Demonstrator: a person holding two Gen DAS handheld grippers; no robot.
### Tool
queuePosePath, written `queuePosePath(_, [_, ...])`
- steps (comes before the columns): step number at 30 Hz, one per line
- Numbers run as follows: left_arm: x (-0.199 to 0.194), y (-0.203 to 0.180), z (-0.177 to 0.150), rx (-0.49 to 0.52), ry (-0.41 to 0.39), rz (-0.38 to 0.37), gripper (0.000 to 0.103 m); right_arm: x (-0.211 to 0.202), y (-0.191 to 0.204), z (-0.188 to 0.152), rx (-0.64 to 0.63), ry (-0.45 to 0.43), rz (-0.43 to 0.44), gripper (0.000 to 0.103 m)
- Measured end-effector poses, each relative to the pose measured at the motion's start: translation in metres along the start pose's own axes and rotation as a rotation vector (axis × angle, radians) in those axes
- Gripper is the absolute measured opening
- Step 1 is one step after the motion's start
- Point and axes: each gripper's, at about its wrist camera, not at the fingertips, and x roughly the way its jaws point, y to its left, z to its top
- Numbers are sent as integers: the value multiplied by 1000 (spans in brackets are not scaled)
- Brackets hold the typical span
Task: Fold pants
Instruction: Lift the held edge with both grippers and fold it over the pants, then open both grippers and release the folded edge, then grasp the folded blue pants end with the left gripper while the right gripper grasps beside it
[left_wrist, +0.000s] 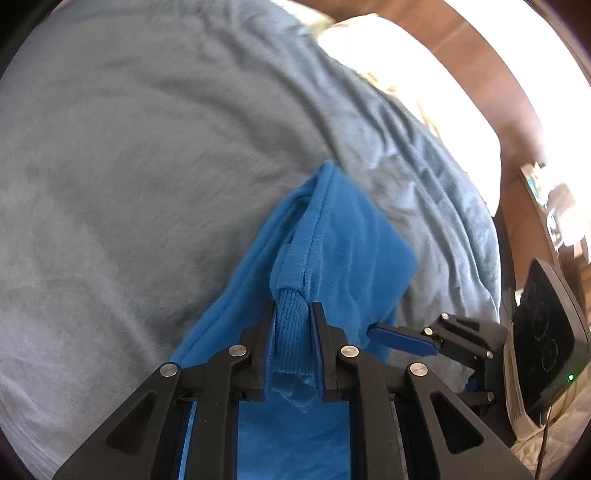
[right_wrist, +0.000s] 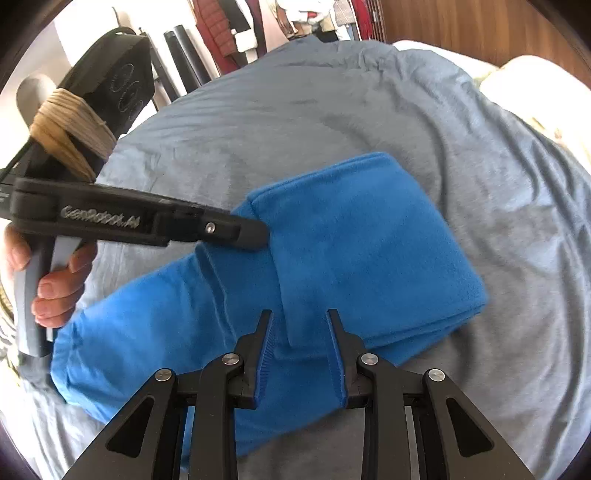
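Observation:
Blue fleece pants (right_wrist: 354, 236) lie partly folded on a grey-blue blanket (right_wrist: 369, 96). In the left wrist view my left gripper (left_wrist: 293, 314) is shut on the pants' ribbed cuff (left_wrist: 291, 332), with the fleece (left_wrist: 340, 236) draped ahead of it. In the right wrist view my right gripper (right_wrist: 300, 317) is open, its fingers straddling the near edge of the folded stack. The left gripper's body (right_wrist: 147, 221) shows there with its tip against the fold's left edge. The right gripper also shows in the left wrist view (left_wrist: 402, 338) at the right.
A white pillow (left_wrist: 406, 74) and wooden headboard (left_wrist: 480, 55) lie beyond the blanket. Hanging clothes (right_wrist: 236, 26) show at the far side of the room. The person's hand (right_wrist: 51, 280) holds the left gripper's handle.

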Motion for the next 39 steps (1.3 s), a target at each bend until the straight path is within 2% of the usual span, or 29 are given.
queuePosePath(2, [10, 11, -2, -17, 44, 18, 18, 9, 2, 3, 11, 11, 12, 29])
queuePosePath(6, [18, 24, -7, -62, 54, 11, 18, 17, 4, 4, 14, 23, 17, 29])
queuePosePath(11, [31, 32, -9, -76, 96, 47, 18, 26, -4, 1, 54, 51, 18, 29])
queuePosePath(17, [38, 31, -9, -106, 136, 78, 27, 35, -10, -2, 65, 76, 21, 29])
queuePosePath(18, [36, 28, -9, -103, 146, 86, 32, 36, -11, -1, 66, 82, 23, 29])
queuePosePath(21, [24, 20, -16, -63, 195, 167, 47, 29, -15, 1, 82, 100, 40, 29])
queuePosePath(24, [9, 5, -22, 30, 212, 248, 49, 8, -23, 1, 115, 79, 41, 37])
queuePosePath(25, [4, -2, -23, 67, 201, 274, 49, -1, -26, 2, 128, 59, 35, 39])
queuePosePath(27, [-7, -15, -19, 119, 165, 295, 49, -23, -35, 5, 178, -7, 10, 51])
queuePosePath(29, [-17, -27, -8, 152, 102, 269, 52, -45, -47, 7, 261, -89, -28, 56])
queuePosePath(30, [-19, -30, -3, 160, 81, 257, 58, -52, -53, 8, 297, -120, -44, 59])
queuePosePath(32, [-22, -39, 15, 191, 11, 224, 60, -63, -66, 10, 371, -171, -78, 59])
queuePosePath(35, [-18, -50, 42, 244, -47, 202, 61, -62, -82, 12, 438, -191, -109, 59])
queuePosePath(39, [5, -55, 73, 282, -54, 179, 61, -49, -100, 11, 525, -181, -122, 59])
